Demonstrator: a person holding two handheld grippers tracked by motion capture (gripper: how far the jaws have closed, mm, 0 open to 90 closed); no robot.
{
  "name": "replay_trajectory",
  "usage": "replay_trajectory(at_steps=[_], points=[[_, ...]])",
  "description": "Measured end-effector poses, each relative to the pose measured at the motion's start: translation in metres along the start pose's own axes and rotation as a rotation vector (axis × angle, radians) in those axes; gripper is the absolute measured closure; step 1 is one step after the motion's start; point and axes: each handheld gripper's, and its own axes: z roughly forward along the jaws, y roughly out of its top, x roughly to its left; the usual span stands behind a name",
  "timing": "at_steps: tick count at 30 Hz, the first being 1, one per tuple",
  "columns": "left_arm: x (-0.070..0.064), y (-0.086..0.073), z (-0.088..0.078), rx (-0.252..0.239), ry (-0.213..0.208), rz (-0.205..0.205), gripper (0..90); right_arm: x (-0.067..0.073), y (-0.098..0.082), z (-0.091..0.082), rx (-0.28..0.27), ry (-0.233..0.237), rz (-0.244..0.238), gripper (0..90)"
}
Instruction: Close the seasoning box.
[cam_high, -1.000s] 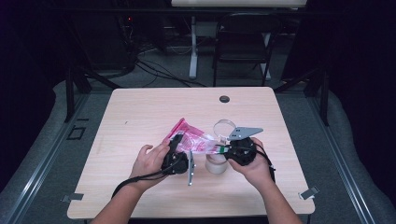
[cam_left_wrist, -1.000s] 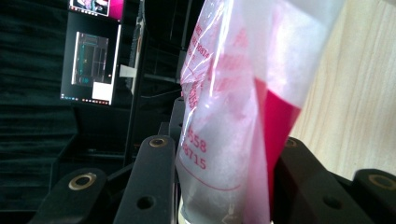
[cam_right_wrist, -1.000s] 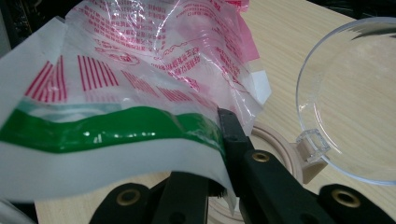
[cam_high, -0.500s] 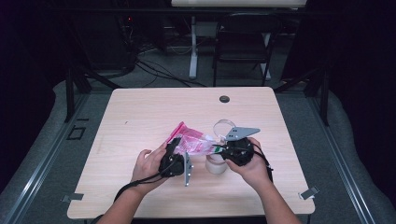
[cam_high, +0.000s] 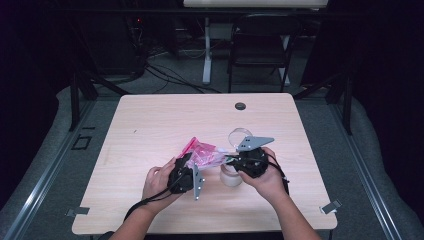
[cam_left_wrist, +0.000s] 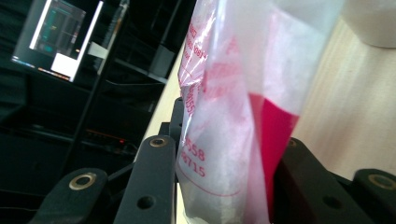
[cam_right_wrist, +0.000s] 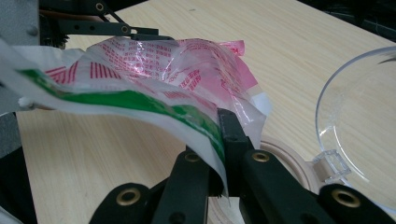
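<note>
- Compared with a second ago, both hands and the plastic bag (cam_high: 204, 154) sit a little nearer the person; the grips look the same, so I judge the bag is only being positioned.
- The left gripper (cam_high: 186, 162) holds the bag's one end between half-closed jaws.
- The right gripper (cam_high: 231, 159) has its jaws fully closed on the green-striped edge (cam_right_wrist: 154, 105).
- The bag hangs between them, above the table (cam_high: 150, 120); its contents cannot be told.
- Just beside, the clear cup (cam_right_wrist: 359, 135) looks empty, and the tape roll (cam_high: 230, 176) lies under the right gripper.

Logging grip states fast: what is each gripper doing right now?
Left gripper: closed on the plastic bag.
Right gripper: shut on the bag's green-striped edge.
</note>
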Motion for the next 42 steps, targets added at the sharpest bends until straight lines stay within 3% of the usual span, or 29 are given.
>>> replay_trajectory(at_steps=[9,10,16,22,35,42], points=[[-0.005,-0.006,0.009,0.012,-0.065,-0.062,72.2,0.001,-0.002,0.008,0.039,-0.017,-0.025,90.0],[-0.006,-0.007,0.011,0.002,-0.081,-0.092,72.3,0.003,-0.002,0.009,0.041,-0.025,-0.029,90.0],[-0.005,-0.011,0.015,0.008,-0.124,-0.157,72.5,0.004,-0.001,0.01,0.048,-0.027,-0.04,90.0],[-0.009,-0.014,0.02,0.018,-0.167,-0.183,72.0,0.005,-0.002,0.014,0.073,-0.037,-0.059,90.0],[-0.01,-0.018,0.028,0.035,-0.251,-0.263,72.3,0.007,-0.001,0.017,0.065,-0.025,-0.062,89.7],[-0.01,-0.023,0.033,0.047,-0.299,-0.317,73.8,0.004,0.0,0.014,0.026,0.008,-0.028,83.7]])
